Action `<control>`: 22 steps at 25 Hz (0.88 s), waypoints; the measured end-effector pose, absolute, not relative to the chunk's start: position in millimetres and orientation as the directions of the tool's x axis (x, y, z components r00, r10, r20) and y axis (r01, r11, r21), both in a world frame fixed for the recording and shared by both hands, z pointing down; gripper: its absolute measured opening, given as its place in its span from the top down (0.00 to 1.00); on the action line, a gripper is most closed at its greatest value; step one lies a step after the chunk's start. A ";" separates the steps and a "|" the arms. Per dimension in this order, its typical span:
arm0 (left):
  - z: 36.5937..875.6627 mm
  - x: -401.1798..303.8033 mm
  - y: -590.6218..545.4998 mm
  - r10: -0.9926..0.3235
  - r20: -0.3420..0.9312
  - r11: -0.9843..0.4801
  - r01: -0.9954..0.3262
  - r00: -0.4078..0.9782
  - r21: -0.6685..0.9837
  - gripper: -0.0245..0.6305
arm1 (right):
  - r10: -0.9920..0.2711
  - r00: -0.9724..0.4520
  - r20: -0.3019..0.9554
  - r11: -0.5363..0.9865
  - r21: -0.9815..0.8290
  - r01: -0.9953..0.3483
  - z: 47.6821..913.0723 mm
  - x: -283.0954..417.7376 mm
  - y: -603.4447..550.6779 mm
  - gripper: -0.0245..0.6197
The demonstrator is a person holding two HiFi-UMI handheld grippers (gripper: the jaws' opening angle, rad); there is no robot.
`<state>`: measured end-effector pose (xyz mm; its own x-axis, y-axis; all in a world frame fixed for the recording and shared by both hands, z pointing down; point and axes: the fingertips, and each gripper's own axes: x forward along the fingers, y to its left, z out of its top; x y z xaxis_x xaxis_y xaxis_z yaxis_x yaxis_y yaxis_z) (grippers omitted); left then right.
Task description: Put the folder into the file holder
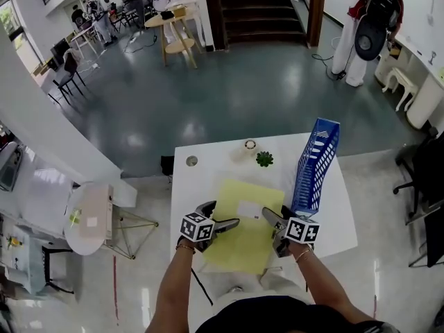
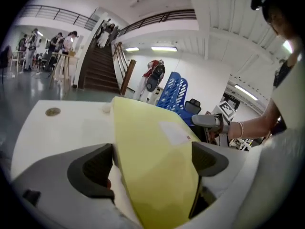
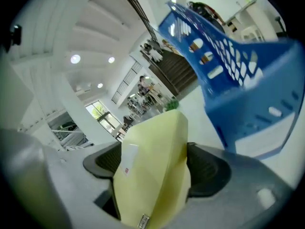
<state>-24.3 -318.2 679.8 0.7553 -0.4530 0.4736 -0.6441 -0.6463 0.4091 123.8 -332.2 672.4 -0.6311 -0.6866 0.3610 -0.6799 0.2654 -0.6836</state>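
Head view: the left claw [image 1: 220, 224] and right claw [image 1: 272, 219] are gripping the folder [image 1: 244, 231] by its sides over the bench [image 1: 201, 179]. Its long axis is pointing away from the person. The holder [image 1: 316, 161] is standing just right, nearer the right claw.

Left gripper view: the jaws are pinching the folder [image 2: 152, 166].

Right gripper view: the jaws are clamping it, with the holder [image 3: 238, 80] close on the right.

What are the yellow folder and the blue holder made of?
The folder looks like thin, matte yellow card or flexible plastic: it bows without creasing. The file holder looks like hard, smooth blue plastic, with moulded slots in its walls.
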 end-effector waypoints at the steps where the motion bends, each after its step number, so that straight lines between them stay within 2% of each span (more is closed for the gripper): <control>1: 666.4 -25.4 -318.9 -0.486 0.439 -0.662 -0.646 0.755 0.379 0.18 | -0.712 -0.632 0.307 0.317 -0.662 -0.679 650.7 123.1 -331.6 0.31; 6: 592.1 -35.0 -321.6 -0.650 0.215 -0.707 -0.683 0.729 0.183 0.18 | -0.743 -0.667 0.059 0.593 -0.405 -0.696 546.2 102.9 -315.0 0.31; 11: 543.1 -51.0 -307.2 -0.708 0.032 -0.702 -0.707 0.706 0.084 0.18 | -0.687 -0.726 -0.029 0.722 -0.130 -0.679 497.0 80.7 -275.8 0.32; 15: 535.5 -59.1 -279.0 -0.696 0.000 -0.716 -0.695 0.718 0.065 0.19 | -0.660 -0.750 -0.029 0.751 -0.049 -0.659 491.8 72.0 -245.9 0.32; 22: 530.8 -64.9 -239.3 -0.693 0.020 -0.718 -0.692 0.721 0.068 0.19 | -0.626 -0.779 -0.025 0.780 -0.001 -0.626 491.5 63.8 -215.0 0.33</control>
